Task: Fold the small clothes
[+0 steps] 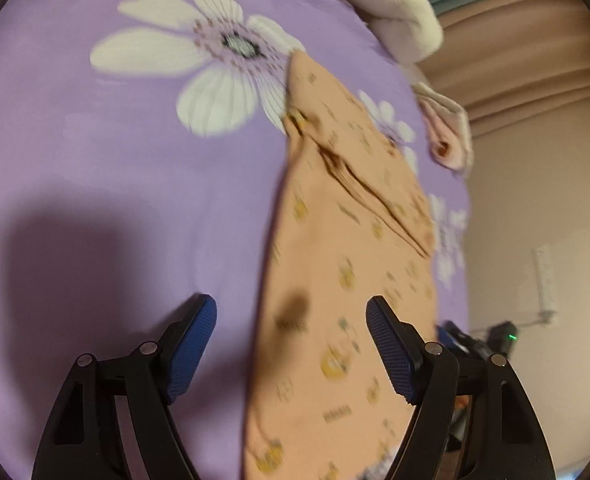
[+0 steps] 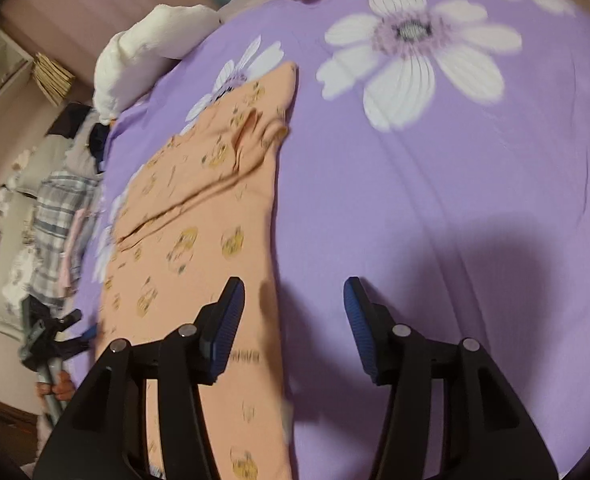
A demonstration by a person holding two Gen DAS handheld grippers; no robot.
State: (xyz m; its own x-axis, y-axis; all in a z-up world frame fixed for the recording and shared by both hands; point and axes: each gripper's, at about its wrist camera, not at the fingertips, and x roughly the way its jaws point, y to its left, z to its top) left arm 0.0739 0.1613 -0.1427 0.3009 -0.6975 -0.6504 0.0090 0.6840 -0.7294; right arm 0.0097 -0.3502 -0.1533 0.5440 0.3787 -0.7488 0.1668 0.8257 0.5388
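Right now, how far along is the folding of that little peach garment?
Partly done. The peach garment lies flat on the purple floral sheet as a long narrow strip, its sides apparently folded in already. Nothing is in hand: the left claw and right claw both hang open above it. Still left, probably: folding the strip end to end.

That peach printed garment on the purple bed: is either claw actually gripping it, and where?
Neither. The left gripper and right gripper stand open above the peach printed cotton garment, which lies flat on the purple flowered bedsheet.
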